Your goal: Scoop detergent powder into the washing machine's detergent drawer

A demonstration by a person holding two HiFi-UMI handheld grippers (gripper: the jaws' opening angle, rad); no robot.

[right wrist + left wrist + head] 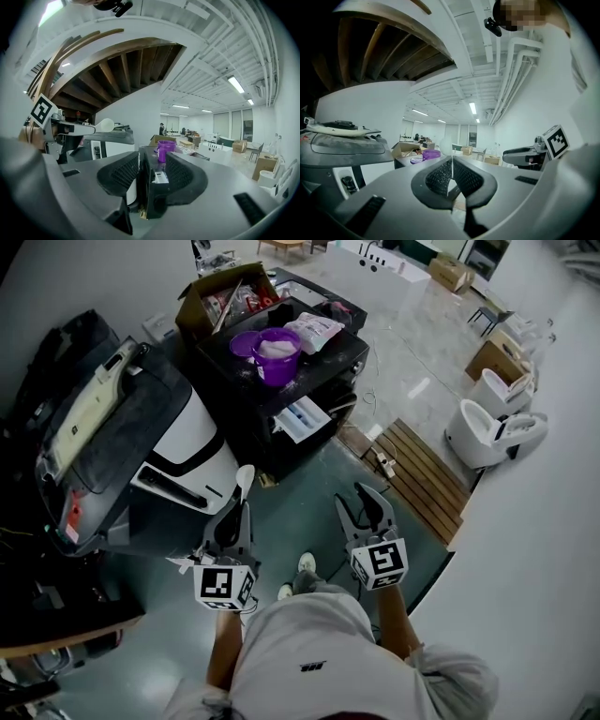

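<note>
Grey-green floor lies underfoot, with white walls all round. Near the person, the left gripper is clenched on the thin handle of a white spoon, bowl pointing away and empty, probably ready for scooping. The right gripper hangs released with nothing between its jaws, likely kept free to steady things. Farther off, well apart from both, the purple tub of powder stands on a black cart. The washing machine sits left; its drawer cannot be made out.
</note>
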